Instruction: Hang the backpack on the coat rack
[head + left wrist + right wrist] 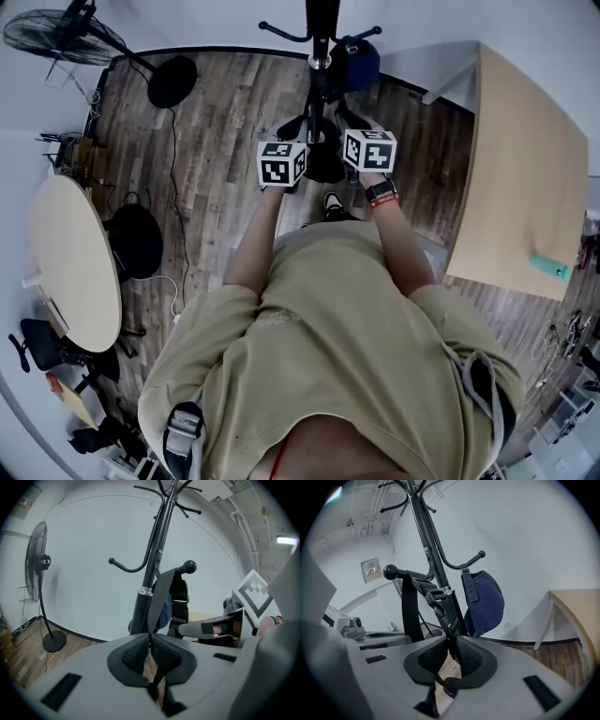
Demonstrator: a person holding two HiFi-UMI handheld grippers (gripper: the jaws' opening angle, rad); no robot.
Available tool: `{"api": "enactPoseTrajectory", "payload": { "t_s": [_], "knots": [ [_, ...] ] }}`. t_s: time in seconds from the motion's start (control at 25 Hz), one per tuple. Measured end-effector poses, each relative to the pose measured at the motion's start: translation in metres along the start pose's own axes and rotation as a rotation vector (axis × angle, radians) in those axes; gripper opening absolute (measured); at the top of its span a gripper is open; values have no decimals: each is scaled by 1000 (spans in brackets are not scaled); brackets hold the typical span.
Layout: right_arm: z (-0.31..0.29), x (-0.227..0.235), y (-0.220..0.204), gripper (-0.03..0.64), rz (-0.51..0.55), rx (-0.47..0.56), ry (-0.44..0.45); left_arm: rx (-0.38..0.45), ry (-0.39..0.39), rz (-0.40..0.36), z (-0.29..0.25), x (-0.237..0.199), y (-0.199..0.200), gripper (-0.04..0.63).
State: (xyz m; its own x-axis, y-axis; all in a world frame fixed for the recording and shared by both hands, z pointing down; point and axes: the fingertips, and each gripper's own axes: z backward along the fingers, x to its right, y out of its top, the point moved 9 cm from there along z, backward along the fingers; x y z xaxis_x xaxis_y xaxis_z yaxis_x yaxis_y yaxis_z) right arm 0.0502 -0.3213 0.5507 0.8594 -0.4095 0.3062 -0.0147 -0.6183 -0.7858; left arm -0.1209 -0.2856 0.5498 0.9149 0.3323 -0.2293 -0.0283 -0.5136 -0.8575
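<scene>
You had a standing fan [56, 37] at your far left, its round base [172, 82] on the wood floor [216, 169]. A pale round table [70, 262] sat to your left, with a round black object [136, 239] just beside it. To your right stood a light wooden desk [525, 178] carrying a small teal item [548, 267] near its edge. A blue cap [485, 602] hung ahead of you.
</scene>
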Motion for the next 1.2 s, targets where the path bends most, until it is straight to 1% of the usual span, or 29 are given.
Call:
{"api": "enactPoseTrajectory", "payload": {
  "t_s": [0.16, 0.32, 0.56, 0.72, 0.88, 1.08, 1.2],
  "knots": [
    [0, 2, -1, 79, -22, 15, -8, 4, -8, -9, 0, 2, 2, 26],
    [10, 0, -2, 81, -50, 45, -22, 55, 4, -10, 13, 3, 3, 26],
    [31, -3, -2, 81, -71, 105, -19, 107, 34, -33, 35, -1, 8, 26],
    [47, -9, 8, 80, -50, 156, -17, 147, 46, -51, 46, 1, 20, 26],
    [67, -19, 20, 72, -9, 214, -15, 238, 49, -73, 63, 6, 37, 26],
    [93, -29, 42, 45, 32, 304, -31, 320, 3, -56, 81, 15, 64, 25],
    [105, -32, 51, 26, 32, 354, -36, 342, 8, -110, 91, 20, 78, 25]
  ]
}}
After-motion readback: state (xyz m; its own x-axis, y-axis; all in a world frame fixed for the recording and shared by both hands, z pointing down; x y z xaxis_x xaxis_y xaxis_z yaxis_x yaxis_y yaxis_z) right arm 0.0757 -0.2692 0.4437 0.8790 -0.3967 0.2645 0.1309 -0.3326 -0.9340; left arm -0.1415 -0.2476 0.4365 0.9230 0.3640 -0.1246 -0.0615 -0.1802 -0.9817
